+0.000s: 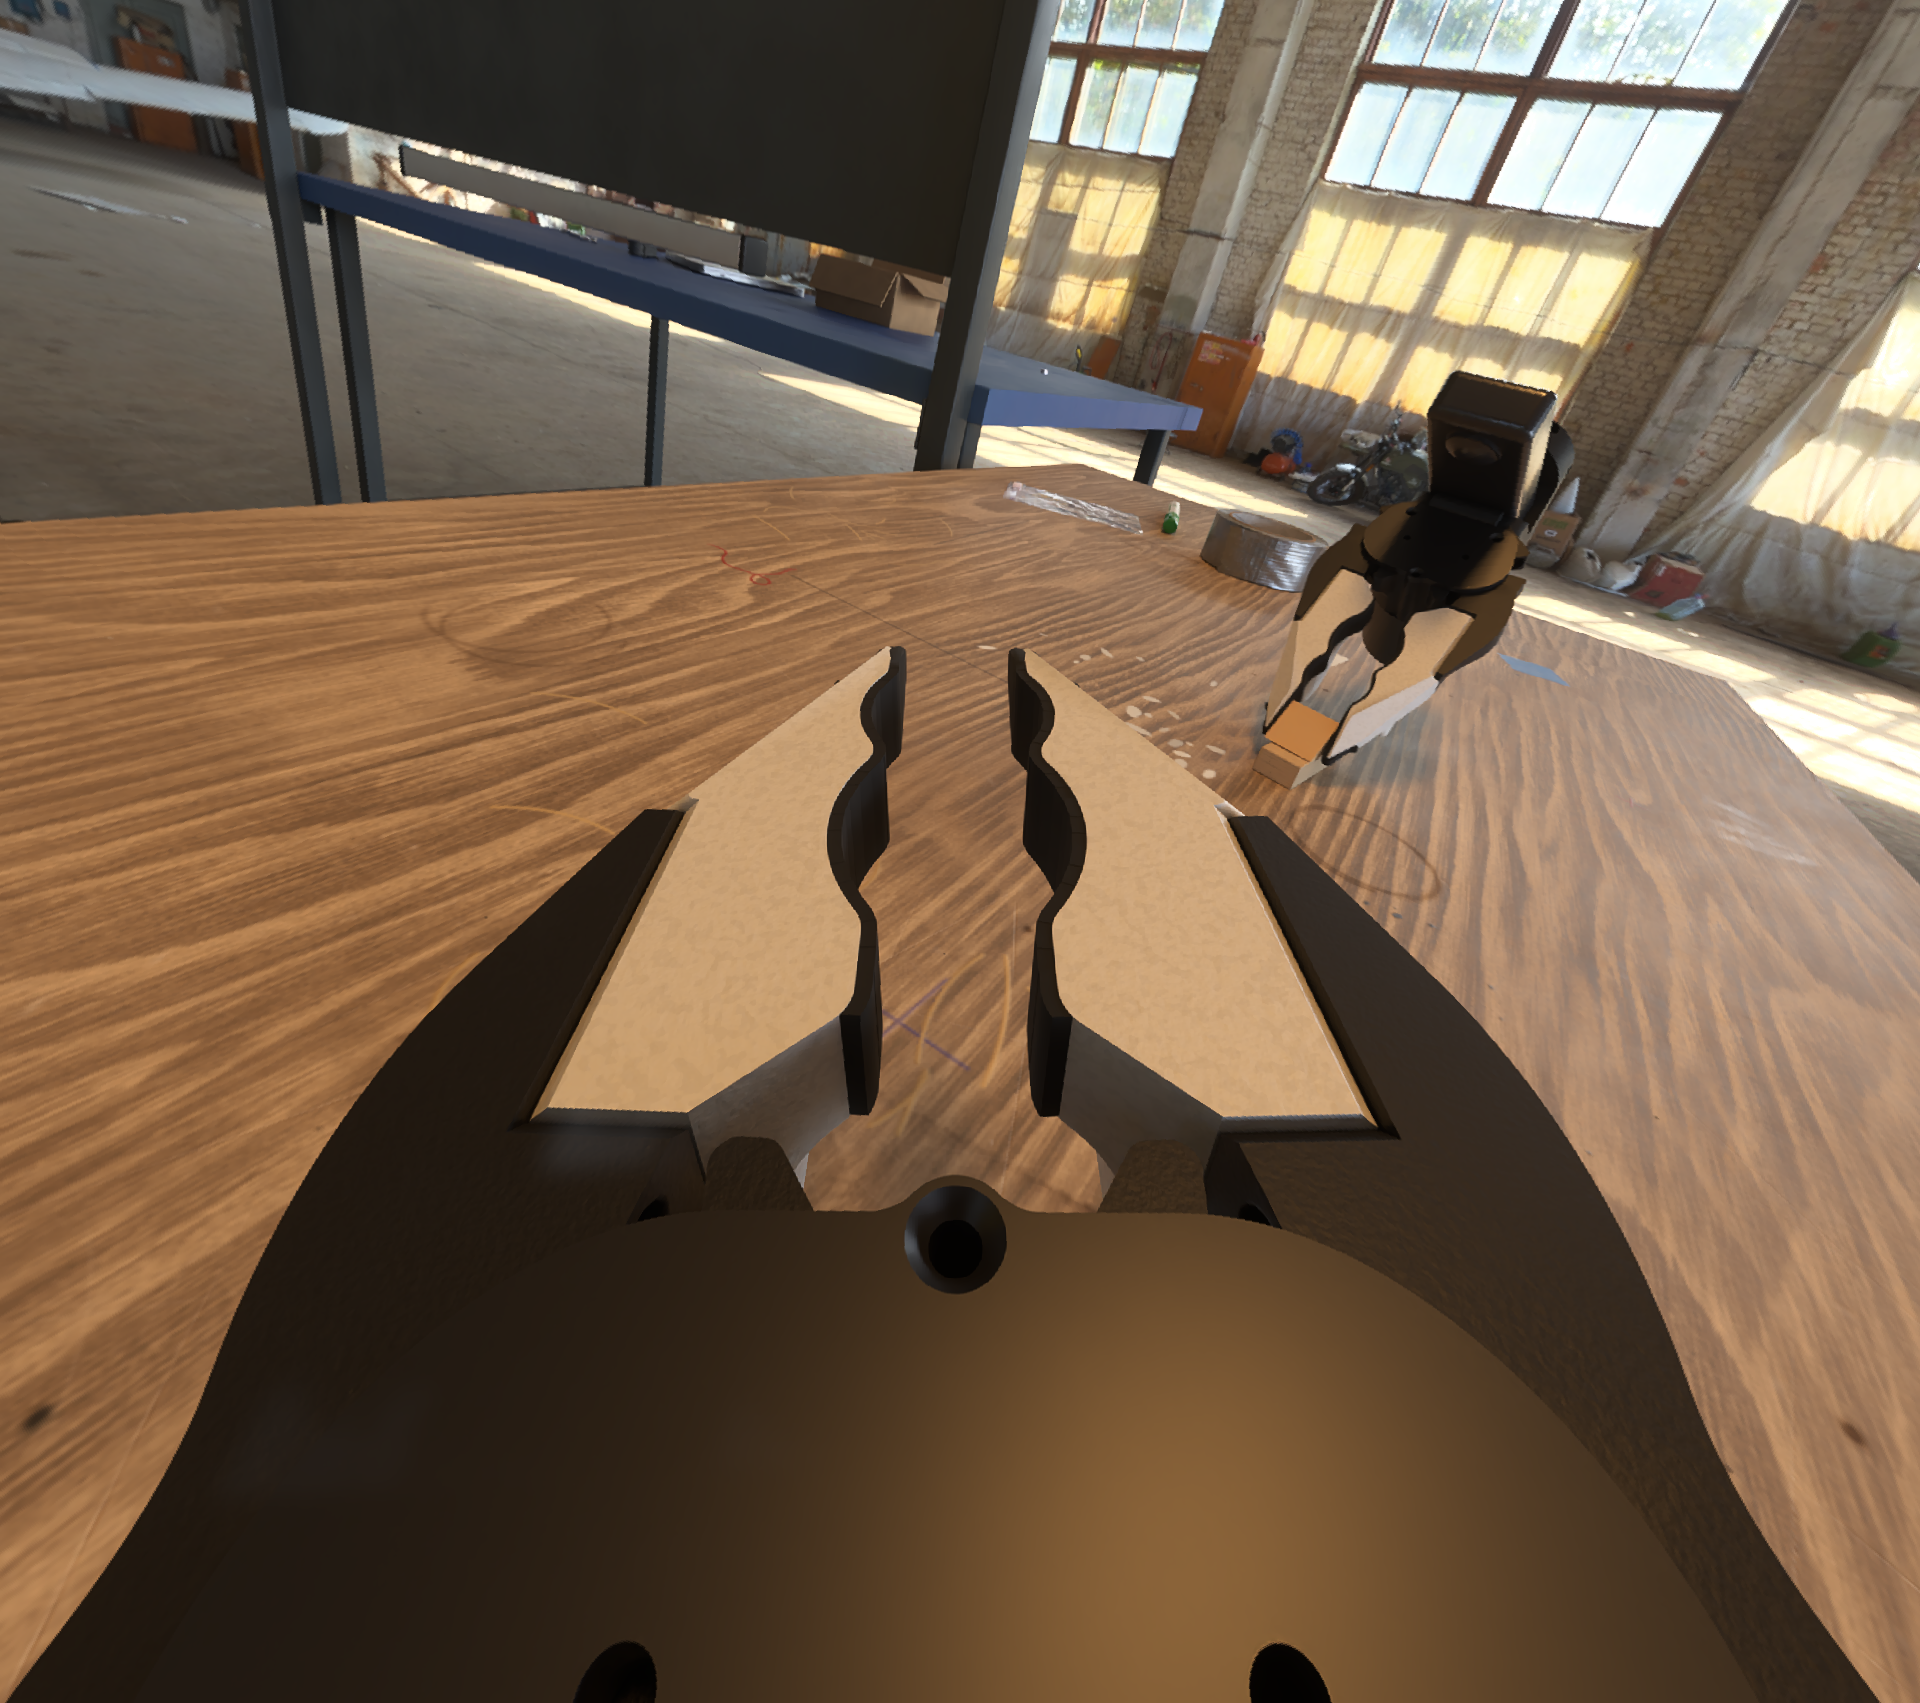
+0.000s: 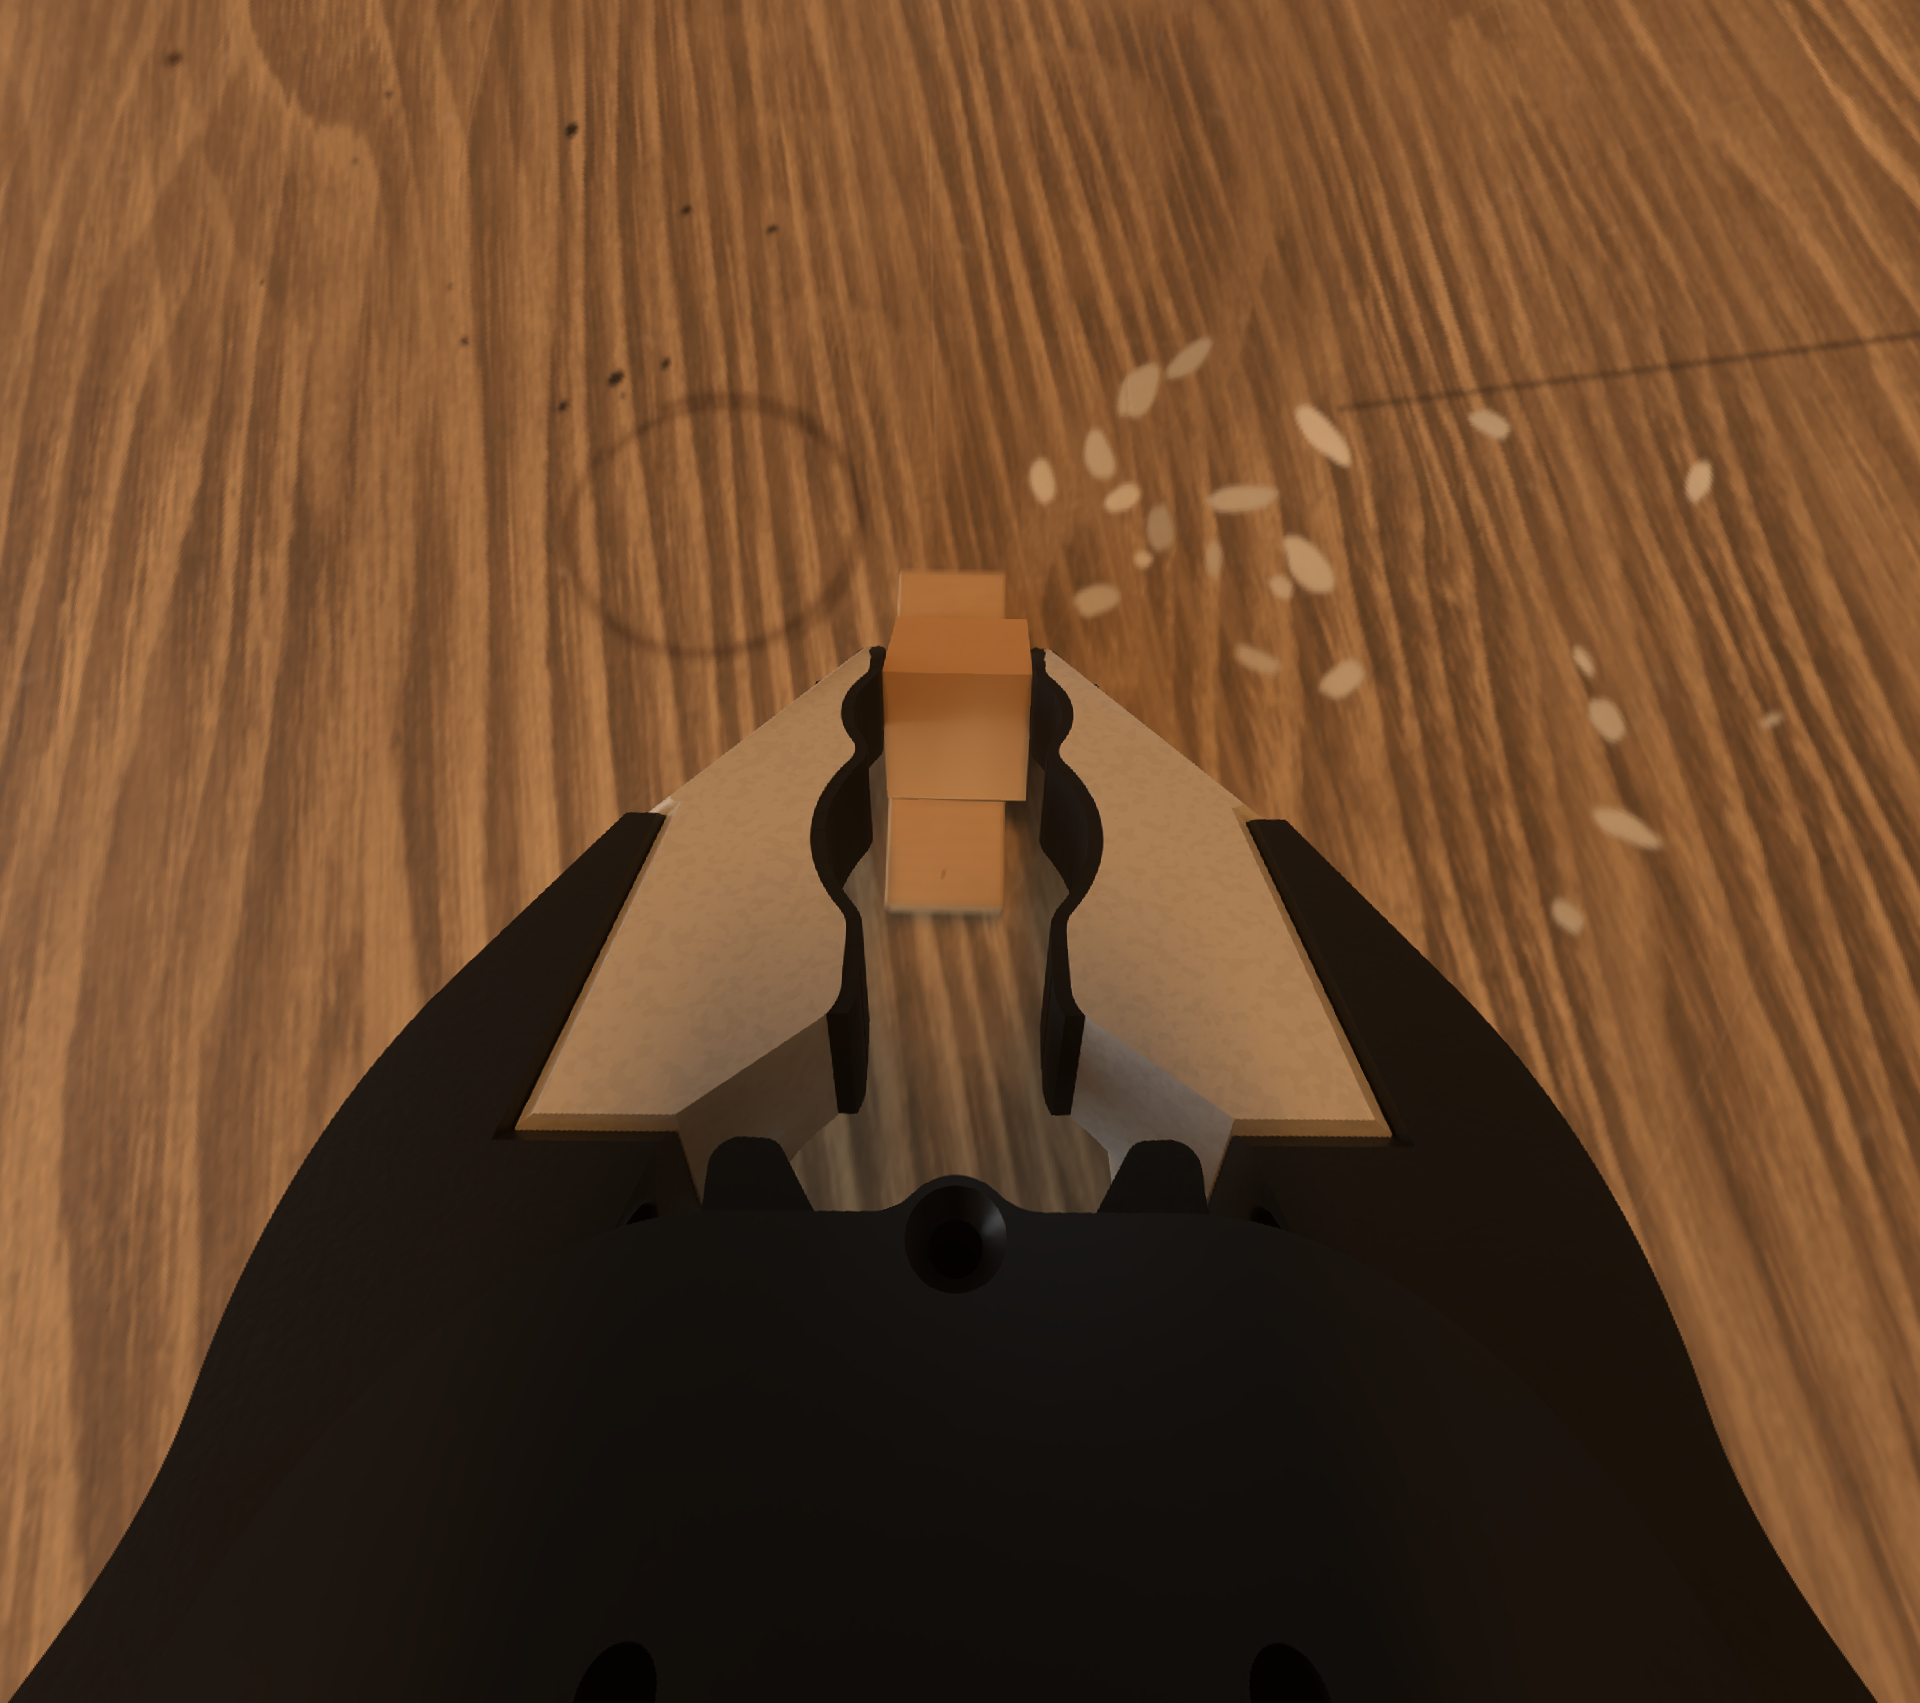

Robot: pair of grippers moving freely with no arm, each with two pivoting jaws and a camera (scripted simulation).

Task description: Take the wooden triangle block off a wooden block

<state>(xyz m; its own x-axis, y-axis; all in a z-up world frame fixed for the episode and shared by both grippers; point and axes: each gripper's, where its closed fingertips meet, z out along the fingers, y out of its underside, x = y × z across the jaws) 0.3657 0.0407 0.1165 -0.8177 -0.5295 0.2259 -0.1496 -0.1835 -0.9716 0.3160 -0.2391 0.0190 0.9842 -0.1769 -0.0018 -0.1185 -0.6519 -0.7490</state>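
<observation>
Pale wood fills the gap of the right gripper [image 2: 956, 666]: its fingertips pinch the triangle block [image 2: 954, 708] from both sides. That piece sits on top of a lighter wooden block [image 2: 943, 853], which lies flat on the worktop [image 2: 416, 406] directly beneath. White flecks [image 2: 1236, 500] are scattered just beside them. The left gripper [image 1: 956, 666] hovers well apart, spread with nothing between its fingers. A roll of grey tape [image 1: 1262, 547] lies near the far edge.
</observation>
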